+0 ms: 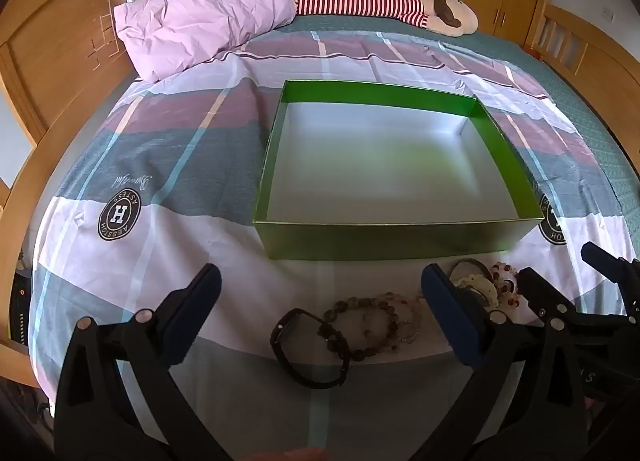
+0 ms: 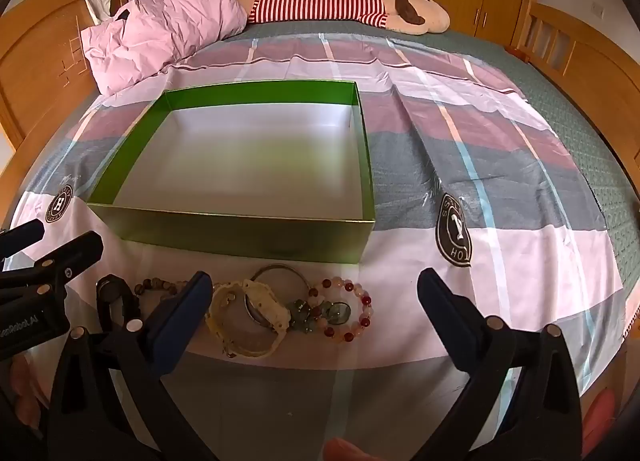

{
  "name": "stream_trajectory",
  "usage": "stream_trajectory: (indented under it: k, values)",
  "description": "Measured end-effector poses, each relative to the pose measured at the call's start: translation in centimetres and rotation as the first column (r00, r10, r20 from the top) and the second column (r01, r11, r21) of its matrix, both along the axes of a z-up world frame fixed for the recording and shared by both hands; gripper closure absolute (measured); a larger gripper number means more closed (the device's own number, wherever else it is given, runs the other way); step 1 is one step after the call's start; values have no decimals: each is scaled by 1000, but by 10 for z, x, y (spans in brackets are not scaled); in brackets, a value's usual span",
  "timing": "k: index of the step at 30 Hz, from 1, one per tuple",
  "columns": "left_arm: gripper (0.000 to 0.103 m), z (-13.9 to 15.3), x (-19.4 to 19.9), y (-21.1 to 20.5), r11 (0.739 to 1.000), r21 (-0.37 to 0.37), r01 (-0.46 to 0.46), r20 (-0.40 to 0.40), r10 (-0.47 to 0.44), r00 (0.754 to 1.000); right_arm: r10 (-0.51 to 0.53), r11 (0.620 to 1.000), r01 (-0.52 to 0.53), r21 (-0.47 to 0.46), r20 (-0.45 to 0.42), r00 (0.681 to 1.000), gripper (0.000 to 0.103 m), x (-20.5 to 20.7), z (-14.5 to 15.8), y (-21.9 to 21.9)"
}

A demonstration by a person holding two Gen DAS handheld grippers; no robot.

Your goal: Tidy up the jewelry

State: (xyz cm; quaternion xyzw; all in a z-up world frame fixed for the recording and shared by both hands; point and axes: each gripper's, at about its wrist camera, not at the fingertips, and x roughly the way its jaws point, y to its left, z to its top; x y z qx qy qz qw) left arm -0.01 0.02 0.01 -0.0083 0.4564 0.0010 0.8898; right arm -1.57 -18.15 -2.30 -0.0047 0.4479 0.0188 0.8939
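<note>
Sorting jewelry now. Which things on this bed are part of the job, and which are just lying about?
Part of the job:
green box, nothing in it
black watch
brown bead bracelet
cream watch
metal bangle
red and pink bead bracelet
green bead bracelet

Just lying about:
pink pillow
striped plush toy
patterned sheet

Both wrist views tilt down over the bed, sharing the green box point(image 1: 384, 237) up close.
</note>
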Motion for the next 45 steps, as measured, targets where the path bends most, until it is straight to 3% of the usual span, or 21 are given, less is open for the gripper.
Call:
stream_trajectory:
  k: [45]
  values:
    - [2,0,-1,1,1000,18,-2,-5,2,1000,2,1000,-2,1,-9,1000,1,-2,-2,3]
